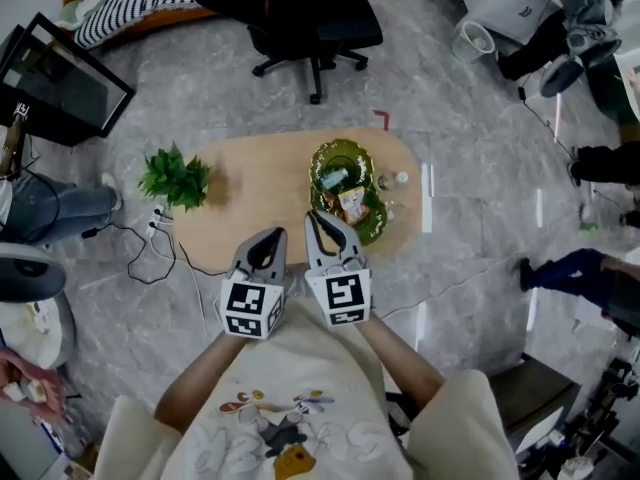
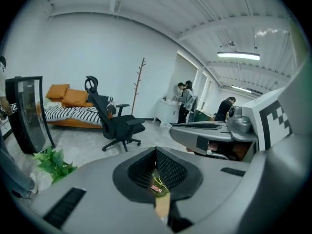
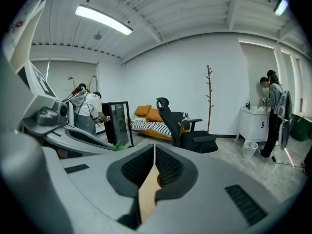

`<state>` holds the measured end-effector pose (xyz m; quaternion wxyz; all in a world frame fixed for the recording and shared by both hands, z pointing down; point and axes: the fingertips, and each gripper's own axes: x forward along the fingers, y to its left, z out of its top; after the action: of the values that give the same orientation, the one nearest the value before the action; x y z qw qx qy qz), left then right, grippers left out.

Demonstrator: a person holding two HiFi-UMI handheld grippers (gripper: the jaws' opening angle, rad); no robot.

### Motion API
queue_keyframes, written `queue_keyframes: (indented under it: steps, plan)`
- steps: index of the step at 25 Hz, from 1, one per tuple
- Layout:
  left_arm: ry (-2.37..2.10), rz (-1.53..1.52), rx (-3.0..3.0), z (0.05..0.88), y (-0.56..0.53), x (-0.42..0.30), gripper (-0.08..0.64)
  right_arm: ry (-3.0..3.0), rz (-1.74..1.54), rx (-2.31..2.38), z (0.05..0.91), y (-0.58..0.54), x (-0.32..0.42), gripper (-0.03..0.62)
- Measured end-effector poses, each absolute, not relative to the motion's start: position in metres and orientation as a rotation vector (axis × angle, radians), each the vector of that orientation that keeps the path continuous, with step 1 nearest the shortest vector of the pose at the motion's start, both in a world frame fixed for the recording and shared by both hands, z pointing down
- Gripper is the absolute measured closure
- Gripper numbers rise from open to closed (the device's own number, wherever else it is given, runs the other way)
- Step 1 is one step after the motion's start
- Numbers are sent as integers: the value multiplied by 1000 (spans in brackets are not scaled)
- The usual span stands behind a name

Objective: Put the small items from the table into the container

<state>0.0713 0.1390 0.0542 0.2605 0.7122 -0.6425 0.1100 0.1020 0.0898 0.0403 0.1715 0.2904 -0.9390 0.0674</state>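
A pale wooden table (image 1: 260, 183) with rounded ends is seen from above. Toward its right end sits a green glass dish (image 1: 322, 160) holding small items, among them a blue one (image 1: 333, 178) and an orange packet (image 1: 352, 205). A small bottle (image 1: 393, 180) rests on the table just beside the dish's right rim. A potted plant (image 1: 175, 178) stands at the table's left end. Over the near edge, a person holds two grippers side by side, above the tabletop. The left gripper (image 1: 268, 236) has its jaws pressed together, empty. The right gripper (image 1: 328, 218) has its jaws meeting tip to tip, also empty, over the dish's near rim. A black office chair (image 1: 315, 18) stands beyond the far edge.
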Motion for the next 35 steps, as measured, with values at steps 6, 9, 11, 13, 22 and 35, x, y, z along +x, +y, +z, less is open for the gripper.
queue_keyframes:
  steps: [6, 9, 11, 13, 22, 35]
  plan:
    - [-1751, 246, 2011, 11, 142, 67, 554, -2732, 205, 812, 2, 103, 97, 575]
    - [-1773, 231, 2045, -5, 147, 59, 554, -2775, 214, 810, -17, 108, 91, 575]
    - [-1778, 220, 2063, -12, 150, 56, 554, -2791, 249, 823, -25, 110, 90, 575]
    - [-1790, 215, 2066, -15, 156, 52, 554, -2782, 310, 851, -24, 114, 90, 575]
    - [-1834, 228, 2122, -32, 155, 42, 554, -2788, 175, 864, -35, 144, 80, 584]
    - [-1802, 231, 2171, -31, 157, 43, 554, -2788, 160, 940, -39, 140, 80, 584]
